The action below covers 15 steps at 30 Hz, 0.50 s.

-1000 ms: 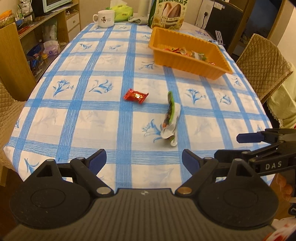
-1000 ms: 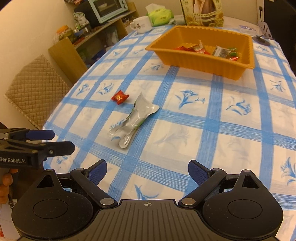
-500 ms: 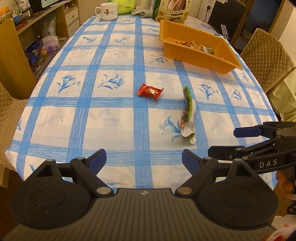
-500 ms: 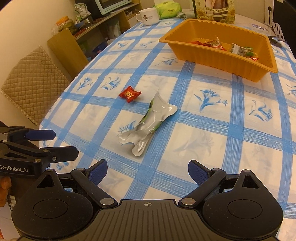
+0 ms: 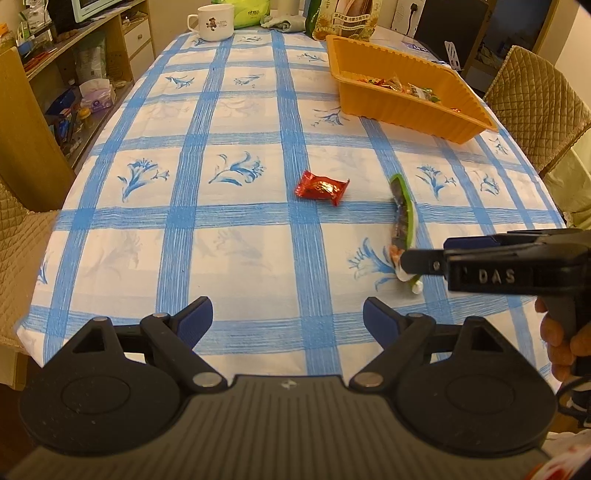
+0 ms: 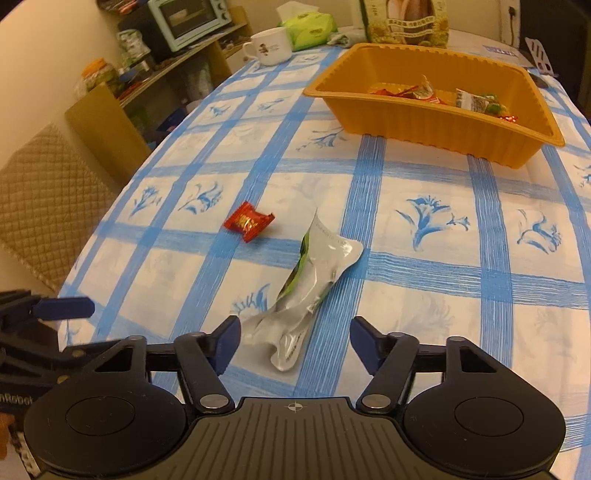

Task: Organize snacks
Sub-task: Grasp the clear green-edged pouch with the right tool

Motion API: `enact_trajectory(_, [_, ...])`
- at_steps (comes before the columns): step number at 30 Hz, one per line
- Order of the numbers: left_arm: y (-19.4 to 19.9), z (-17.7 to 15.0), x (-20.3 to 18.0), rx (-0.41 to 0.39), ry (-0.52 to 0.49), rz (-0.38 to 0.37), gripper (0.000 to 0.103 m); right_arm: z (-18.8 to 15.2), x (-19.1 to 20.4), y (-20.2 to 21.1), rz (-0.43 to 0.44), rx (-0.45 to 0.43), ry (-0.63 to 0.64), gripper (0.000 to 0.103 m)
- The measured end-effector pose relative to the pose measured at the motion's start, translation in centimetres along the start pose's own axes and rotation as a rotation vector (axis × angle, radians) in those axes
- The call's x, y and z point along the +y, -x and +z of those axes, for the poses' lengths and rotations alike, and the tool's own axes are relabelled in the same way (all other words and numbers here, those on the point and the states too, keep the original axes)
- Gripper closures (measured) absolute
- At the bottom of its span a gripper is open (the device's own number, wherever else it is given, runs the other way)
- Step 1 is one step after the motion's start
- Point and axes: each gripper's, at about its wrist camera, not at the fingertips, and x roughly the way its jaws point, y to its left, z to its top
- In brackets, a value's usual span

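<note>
A silver and green snack packet (image 6: 317, 280) lies on the blue-checked tablecloth (image 6: 424, 295). Its near end sits between the jaws of my right gripper (image 6: 294, 341), which are closing; the pads stand just clear of it. A red candy (image 6: 249, 221) rests to the packet's left. In the left wrist view the candy (image 5: 321, 187) is ahead, and the packet (image 5: 402, 221) is at right, partly hidden by the right gripper (image 5: 424, 253). My left gripper (image 5: 288, 317) hangs open and empty over the near table edge. The orange tray (image 6: 424, 125) holds several snacks.
A white mug (image 5: 212, 24), a green tissue pack (image 6: 310, 24) and a snack box (image 5: 347, 18) stand at the table's far end. Quilted chairs (image 5: 535, 107) flank the table. Shelves with a toaster oven (image 6: 188, 20) line the left wall.
Both grippers have moved forward and lower over the table. The right jaws have narrowed around the packet's near end. The left jaws keep the same width.
</note>
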Motion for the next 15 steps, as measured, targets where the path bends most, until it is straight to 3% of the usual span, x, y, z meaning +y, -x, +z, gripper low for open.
enact_trajectory(8, [-0.8, 1.2, 0.8, -0.023, -0.028, 0.009, 0.016, 1.1, 0.3, -1.7, -0.03, -0.009, -0.027, 0.056])
enact_trajectory(15, [-1.7, 2.3, 0.8, -0.041, -0.06, -0.004, 0.016, 1.2, 1.0, -2.7, -0.083, -0.001, 0.032, 0.07])
